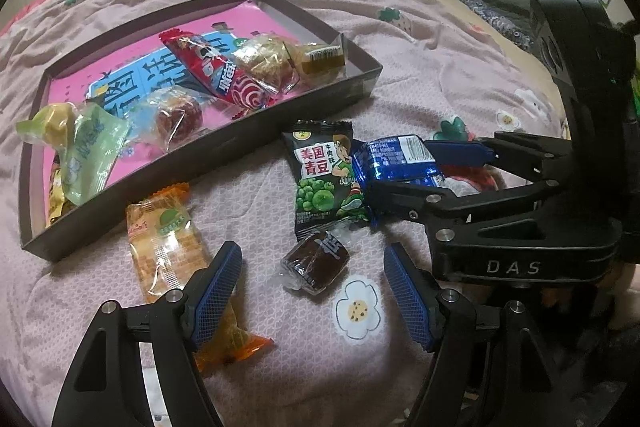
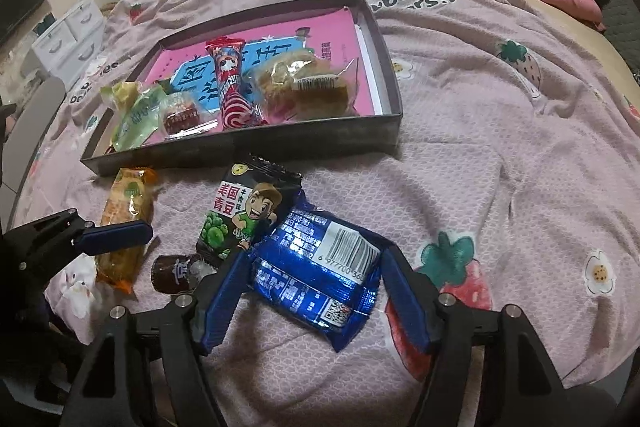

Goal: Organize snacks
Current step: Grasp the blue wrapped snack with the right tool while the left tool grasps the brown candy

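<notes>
My right gripper [image 2: 316, 291] has jaws apart round the blue pkt [image 2: 320, 275], barcode up, pads not pressing. Left gripper [image 1: 312, 287] is wide open over the brown candy [image 1: 316, 261]. Green pea pkt [image 2: 244, 215] reads "美国青豆". All lie on the bedspread [image 2: 480, 187] by the tray [image 2: 248, 147] front edge. "DAS" is on the gripper body.

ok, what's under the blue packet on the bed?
The blue packet overlaps a corner of the green pea bag; otherwise it rests on the pink bedspread. Anything beneath its middle is covered.

Glossy foil pkt [image 2: 316, 267] – matt cloth blanket [image 2: 480, 163].
</notes>
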The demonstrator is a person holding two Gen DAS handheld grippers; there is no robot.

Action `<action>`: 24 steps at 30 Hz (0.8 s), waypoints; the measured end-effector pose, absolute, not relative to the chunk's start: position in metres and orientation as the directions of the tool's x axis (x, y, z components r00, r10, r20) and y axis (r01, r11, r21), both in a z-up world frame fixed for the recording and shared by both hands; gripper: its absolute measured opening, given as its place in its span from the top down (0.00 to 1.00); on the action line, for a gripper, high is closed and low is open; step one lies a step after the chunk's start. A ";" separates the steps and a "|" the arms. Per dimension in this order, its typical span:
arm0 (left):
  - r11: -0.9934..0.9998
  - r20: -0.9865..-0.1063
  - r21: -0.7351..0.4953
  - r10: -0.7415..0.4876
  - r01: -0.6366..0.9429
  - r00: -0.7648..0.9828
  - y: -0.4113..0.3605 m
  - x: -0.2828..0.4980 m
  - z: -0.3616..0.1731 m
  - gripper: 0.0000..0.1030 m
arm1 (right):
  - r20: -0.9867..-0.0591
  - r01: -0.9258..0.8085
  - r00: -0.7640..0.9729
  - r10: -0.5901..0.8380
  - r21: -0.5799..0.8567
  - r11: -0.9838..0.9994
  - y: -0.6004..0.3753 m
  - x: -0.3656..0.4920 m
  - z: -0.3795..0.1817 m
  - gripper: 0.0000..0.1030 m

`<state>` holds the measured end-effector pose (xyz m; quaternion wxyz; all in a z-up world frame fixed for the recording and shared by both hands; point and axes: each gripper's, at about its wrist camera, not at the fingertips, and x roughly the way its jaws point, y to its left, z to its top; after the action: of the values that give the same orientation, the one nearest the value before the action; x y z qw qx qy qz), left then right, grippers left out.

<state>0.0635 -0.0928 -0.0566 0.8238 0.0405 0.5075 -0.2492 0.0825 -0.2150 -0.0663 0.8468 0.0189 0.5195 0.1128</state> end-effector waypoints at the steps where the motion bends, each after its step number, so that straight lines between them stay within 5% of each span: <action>1: 0.872 -0.857 -0.186 -0.369 0.452 0.360 -0.093 0.064 -0.057 0.27 | -0.878 -0.172 0.430 0.211 0.150 0.974 -0.214 0.084 -0.068 0.29; 8: 0.875 -0.865 -0.159 -0.347 0.457 0.362 -0.097 0.064 -0.061 0.27 | -0.887 -0.183 0.411 0.210 0.145 0.972 -0.213 0.087 -0.074 0.28; 17: 0.883 -0.868 -0.141 -0.328 0.448 0.374 -0.102 0.069 -0.067 0.27 | -0.886 -0.197 0.426 0.185 0.109 0.974 -0.217 0.083 -0.069 0.39; 24: 0.882 -0.881 -0.113 -0.302 0.457 0.365 -0.103 0.071 -0.073 0.53 | -0.871 -0.159 0.448 0.205 0.148 0.976 -0.229 0.085 -0.065 0.41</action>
<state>0.0705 -0.1035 -0.0728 0.8227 0.0753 0.5140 -0.2307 0.0854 -0.2295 -0.0650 0.8504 0.0223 0.5146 0.1069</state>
